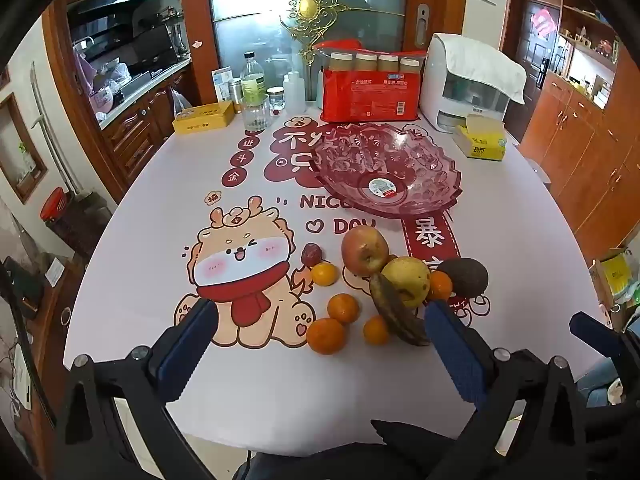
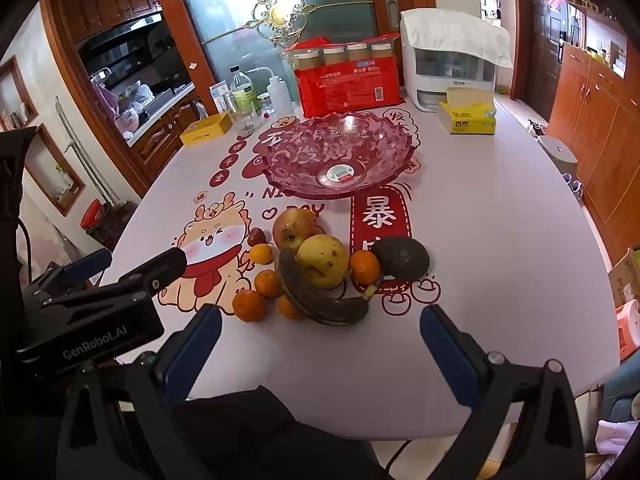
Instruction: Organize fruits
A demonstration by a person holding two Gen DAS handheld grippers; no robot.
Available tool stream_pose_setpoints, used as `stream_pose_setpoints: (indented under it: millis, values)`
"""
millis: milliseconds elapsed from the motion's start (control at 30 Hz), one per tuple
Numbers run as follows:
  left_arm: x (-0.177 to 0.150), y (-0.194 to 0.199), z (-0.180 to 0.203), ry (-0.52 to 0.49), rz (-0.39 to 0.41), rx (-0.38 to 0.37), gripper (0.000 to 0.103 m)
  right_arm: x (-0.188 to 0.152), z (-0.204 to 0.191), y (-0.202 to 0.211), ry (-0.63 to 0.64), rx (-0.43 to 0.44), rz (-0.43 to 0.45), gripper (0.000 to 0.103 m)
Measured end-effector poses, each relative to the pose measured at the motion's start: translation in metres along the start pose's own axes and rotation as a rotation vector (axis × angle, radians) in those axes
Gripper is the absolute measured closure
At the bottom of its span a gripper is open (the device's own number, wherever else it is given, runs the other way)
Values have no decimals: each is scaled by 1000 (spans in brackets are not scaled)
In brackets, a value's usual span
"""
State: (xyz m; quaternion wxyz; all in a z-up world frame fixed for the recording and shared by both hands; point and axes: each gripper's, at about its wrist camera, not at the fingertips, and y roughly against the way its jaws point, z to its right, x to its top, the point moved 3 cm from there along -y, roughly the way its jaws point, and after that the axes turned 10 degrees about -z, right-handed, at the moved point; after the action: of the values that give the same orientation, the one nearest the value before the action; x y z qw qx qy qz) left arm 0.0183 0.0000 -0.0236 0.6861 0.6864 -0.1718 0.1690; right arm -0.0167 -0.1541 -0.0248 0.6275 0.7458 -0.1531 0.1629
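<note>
Both grippers are waiting wide open and empty before the fruits
Judging best: be gripping the banana (image 2: 320, 296) gently mid-frame, then lifting to the bowl (image 2: 280, 178) above

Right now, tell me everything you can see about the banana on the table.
The banana is overripe: its curved skin is mostly dark brown to black, with a little yellow left at the stem end. It lies on its side on the table at the front of the fruit pile, unpeeled and whole. It curls around the yellow pear, leaning against it, and an orange sits tucked against its near side. The bowl behind holds no fruit. Neither tool touches the banana.
</note>
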Motion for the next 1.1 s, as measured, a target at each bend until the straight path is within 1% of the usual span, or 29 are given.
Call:
stream_pose_setpoints:
  millis: [167,200,333,367,1100]
  values:
    - [0,-1,1,-1,-6,-2,1,2,1,0,-2,-5,3,3]
    - [7,4,9,-3,-5,-1,1,3,2,0,-3,-5,3,3]
    - [11,6,15,-1,-7,1,1,5,2,0,1,-6,3,3]
    - [9,2,9,-4,-3,-4,1,5,2,0,1,-7,3,3]
    - [14,-3,1,-5,-5,-11,1,8,1,-3,2,-6,-2,3]
